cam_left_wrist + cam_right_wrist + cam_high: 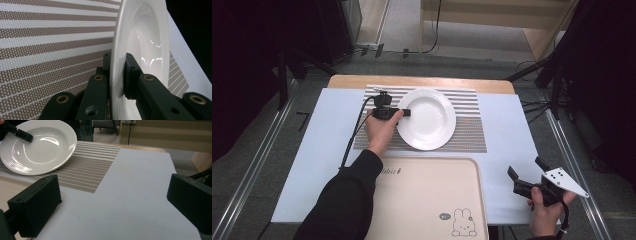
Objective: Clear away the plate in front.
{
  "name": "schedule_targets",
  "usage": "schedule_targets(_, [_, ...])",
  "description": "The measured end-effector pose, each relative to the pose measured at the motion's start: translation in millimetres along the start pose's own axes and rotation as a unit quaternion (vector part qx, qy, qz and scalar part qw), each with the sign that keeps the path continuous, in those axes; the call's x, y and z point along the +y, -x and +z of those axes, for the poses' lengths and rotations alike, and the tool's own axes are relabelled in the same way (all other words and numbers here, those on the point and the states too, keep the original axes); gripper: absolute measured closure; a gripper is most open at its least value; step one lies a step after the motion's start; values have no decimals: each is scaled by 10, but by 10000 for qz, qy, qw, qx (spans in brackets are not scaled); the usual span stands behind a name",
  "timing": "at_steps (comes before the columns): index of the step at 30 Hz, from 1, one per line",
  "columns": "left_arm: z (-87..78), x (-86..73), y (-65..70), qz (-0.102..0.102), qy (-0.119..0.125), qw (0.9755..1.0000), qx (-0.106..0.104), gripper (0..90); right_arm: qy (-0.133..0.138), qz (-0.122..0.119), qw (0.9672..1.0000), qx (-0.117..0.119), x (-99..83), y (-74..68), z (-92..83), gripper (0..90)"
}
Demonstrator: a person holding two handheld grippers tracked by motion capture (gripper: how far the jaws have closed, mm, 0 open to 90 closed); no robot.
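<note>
In the high view, a white plate (427, 119) lies on a striped placemat (467, 132) that sits on a pale sheet covering the table (507, 120). The left gripper (404, 112) reaches in from the plate's left side and its jaws are clamped on the near-left rim, with the person's left hand (382, 131) just behind it. A beige tray (427, 200) with a small rabbit drawing lies at the near edge, in front of the placemat. The right gripper (524, 182) is held in the right hand (544, 207) at the table's near right corner, well apart from the plate. In the left gripper view, the plate (145, 45) stands edge-on between the two black jaws, which press on its rim from both sides, one above and one below, with the striped placemat (50, 50) behind. In the right gripper view, the right gripper (113, 210) has its jaws spread wide with nothing between them, over the pale sheet; the plate (37, 147) lies far off at upper left on the placemat (87, 167), with the left gripper's jaw on its rim.
</note>
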State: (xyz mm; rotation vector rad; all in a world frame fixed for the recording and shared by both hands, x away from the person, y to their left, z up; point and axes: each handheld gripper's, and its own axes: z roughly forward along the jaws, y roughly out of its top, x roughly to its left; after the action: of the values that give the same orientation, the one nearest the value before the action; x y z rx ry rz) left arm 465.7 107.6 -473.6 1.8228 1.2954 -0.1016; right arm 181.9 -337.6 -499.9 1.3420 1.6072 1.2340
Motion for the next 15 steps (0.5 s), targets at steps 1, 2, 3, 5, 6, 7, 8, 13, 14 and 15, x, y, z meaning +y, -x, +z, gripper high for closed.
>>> schedule_targets(1, [-8, 2, 1, -2, 15, 10000, -17, 827, 3, 1, 10000, -1, 0, 1, -1, 0])
schedule_targets(2, [-18, 5, -1, 6, 14, 10000, -41, 825, 8, -7, 10000, -2, 1, 3, 0, 0])
schedule_targets(3, [-26, 8, 0, -2, 22, 10000, -61, 825, 6, -6, 10000, -1, 1, 4, 1, 0])
schedule_targets(5, [-51, 13, 9, 12, 52, 9999, -111, 826, 3, 3, 10000, 1, 0, 2, 3, 0])
schedule_targets(6, [-64, 16, 15, 9, 69, 9999, -148, 826, 1, 4, 10000, 2, 0, 0, 3, 0])
schedule_targets(7, [-80, 20, 19, 18, 76, 9998, -188, 825, -1, 4, 10000, 2, 0, -1, 4, 0])
schedule_targets(8, [-96, 25, 22, 26, 72, 9997, -225, 825, -6, 6, 10000, -2, 1, -3, 4, 0])
schedule_targets(13, [-169, 38, 42, 30, 100, 9992, -381, 826, -3, -6, 10000, 4, 1, -5, 7, 0])
schedule_targets(14, [-186, 39, 49, 35, 108, 9992, -384, 825, -6, -5, 10000, 4, 2, -6, 6, 0])
schedule_targets(15, [-200, 42, 55, 50, 118, 9992, -391, 825, -2, -6, 10000, 4, 2, -7, 6, 0])
